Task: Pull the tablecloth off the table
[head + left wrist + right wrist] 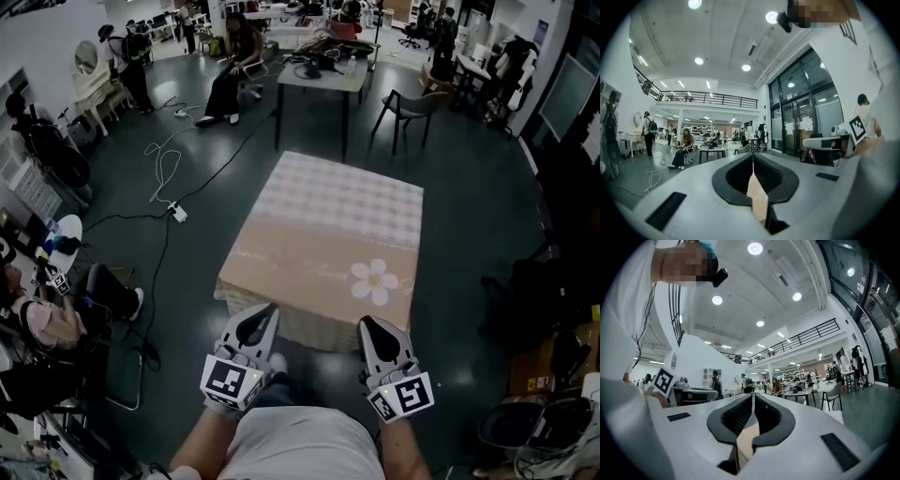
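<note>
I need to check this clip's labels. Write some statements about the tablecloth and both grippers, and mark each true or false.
The tablecloth lies in a heap on the floor. False: it is spread out flat, sides hanging down.
The left gripper is open and empty. False: it is shut on the tablecloth's near edge.
The right gripper is shut on the tablecloth. True.
The tablecloth has a white flower on it. True.

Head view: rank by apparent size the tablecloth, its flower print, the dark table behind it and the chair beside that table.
1. tablecloth
2. dark table
3. chair
4. flower print
The dark table and chair stand farther off, so they look smaller than they are; chair over flower print is a narrow call.
</note>
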Motion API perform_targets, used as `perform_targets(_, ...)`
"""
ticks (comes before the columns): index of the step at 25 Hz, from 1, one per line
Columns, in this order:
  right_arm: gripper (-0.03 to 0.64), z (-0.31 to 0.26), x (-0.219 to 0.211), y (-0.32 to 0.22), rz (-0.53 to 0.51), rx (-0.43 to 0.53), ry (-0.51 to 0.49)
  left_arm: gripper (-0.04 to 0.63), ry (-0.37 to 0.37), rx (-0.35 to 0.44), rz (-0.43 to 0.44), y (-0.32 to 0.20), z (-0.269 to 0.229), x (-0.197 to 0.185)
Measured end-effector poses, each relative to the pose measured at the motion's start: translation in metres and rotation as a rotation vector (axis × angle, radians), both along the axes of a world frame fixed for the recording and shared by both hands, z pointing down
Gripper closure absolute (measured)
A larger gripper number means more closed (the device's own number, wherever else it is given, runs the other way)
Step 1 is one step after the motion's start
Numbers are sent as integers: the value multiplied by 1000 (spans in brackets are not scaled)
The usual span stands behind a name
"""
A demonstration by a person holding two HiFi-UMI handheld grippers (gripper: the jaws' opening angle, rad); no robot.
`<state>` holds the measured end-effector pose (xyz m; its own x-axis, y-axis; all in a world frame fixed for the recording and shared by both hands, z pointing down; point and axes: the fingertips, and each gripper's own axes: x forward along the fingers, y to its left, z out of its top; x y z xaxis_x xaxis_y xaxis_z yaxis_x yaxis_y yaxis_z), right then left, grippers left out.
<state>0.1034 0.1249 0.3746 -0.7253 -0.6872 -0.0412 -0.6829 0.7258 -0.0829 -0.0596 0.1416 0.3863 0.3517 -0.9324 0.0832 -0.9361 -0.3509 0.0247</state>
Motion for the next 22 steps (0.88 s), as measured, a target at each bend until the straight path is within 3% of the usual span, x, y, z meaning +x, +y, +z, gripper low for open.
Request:
perform_targets(13, 588, 16, -81, -90, 57, -46, 40, 581, 19, -45, 54, -100, 20, -87)
perform_targets(22, 588, 28, -106, -131, 127, -61, 88, 581, 9, -90, 93, -146, 40, -130)
